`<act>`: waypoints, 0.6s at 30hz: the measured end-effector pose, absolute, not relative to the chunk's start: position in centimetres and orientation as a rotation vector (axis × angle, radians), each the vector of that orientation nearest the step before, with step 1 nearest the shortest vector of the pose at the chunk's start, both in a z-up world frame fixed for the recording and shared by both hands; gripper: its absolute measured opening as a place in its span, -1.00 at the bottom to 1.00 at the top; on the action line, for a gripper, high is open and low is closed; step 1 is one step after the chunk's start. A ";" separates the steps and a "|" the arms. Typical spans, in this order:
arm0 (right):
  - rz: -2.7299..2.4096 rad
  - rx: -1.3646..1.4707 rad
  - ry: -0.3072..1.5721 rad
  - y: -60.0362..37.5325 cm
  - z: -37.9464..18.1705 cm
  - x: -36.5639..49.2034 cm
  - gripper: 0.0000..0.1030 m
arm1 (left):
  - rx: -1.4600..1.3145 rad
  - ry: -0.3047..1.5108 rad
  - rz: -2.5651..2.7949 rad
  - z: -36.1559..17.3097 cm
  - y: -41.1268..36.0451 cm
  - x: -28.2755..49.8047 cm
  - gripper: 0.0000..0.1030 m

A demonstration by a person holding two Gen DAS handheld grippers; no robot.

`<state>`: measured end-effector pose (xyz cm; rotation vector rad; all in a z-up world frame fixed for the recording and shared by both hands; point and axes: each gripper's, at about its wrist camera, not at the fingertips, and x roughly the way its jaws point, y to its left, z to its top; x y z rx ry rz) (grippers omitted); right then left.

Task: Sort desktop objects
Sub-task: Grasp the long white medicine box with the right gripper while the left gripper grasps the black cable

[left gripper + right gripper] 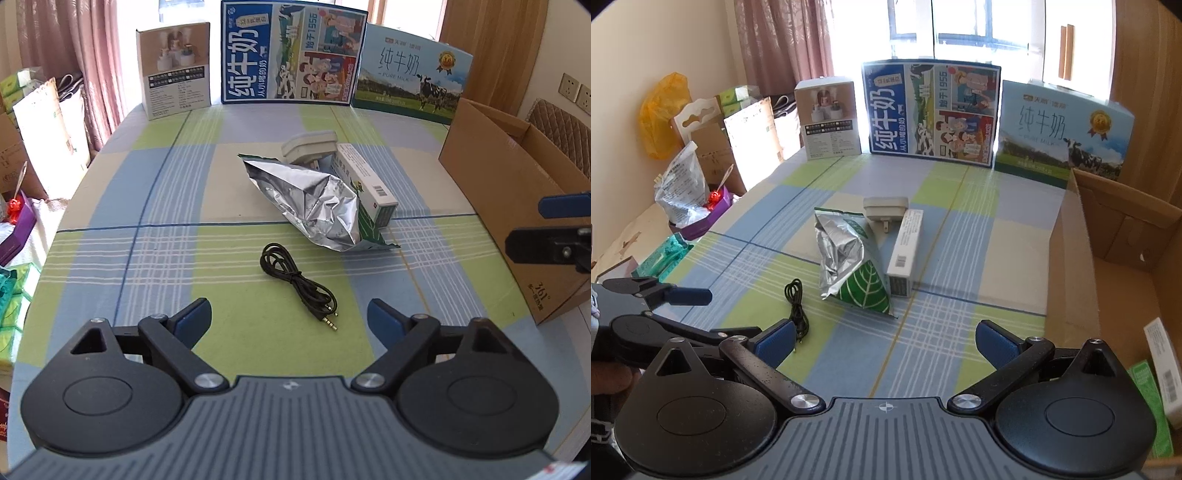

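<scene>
Black coiled audio cable (295,284) lies on the checked surface (147,258) just ahead of the left gripper (290,319), between its spread, empty fingers (194,319), so they should straddle the bundle; the right gripper (884,341) gapes empty too.

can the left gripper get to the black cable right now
Probably yes. The black cable lies alone on the tablecloth just ahead of the open left gripper, with nothing between; the foil bag sits farther back.

Milk carton (410,70) reads "PURE MILK"; poster (291,51) "1956"
</scene>
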<state>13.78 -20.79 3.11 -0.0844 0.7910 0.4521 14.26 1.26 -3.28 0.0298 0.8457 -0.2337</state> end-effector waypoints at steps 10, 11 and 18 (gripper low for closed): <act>0.434 -0.081 0.823 -20.0 0.0 17.3 0.96 | -0.001 0.864 -0.250 -6.3 -0.1 17.3 0.24; 0.431 -0.080 0.824 -20.0 -0.2 17.6 0.96 | 0.005 0.869 -0.252 -6.6 -0.2 17.5 0.22; 0.428 -0.078 0.836 -19.5 -1.5 19.4 0.96 | 0.078 0.884 -0.266 -8.1 -1.1 18.5 0.03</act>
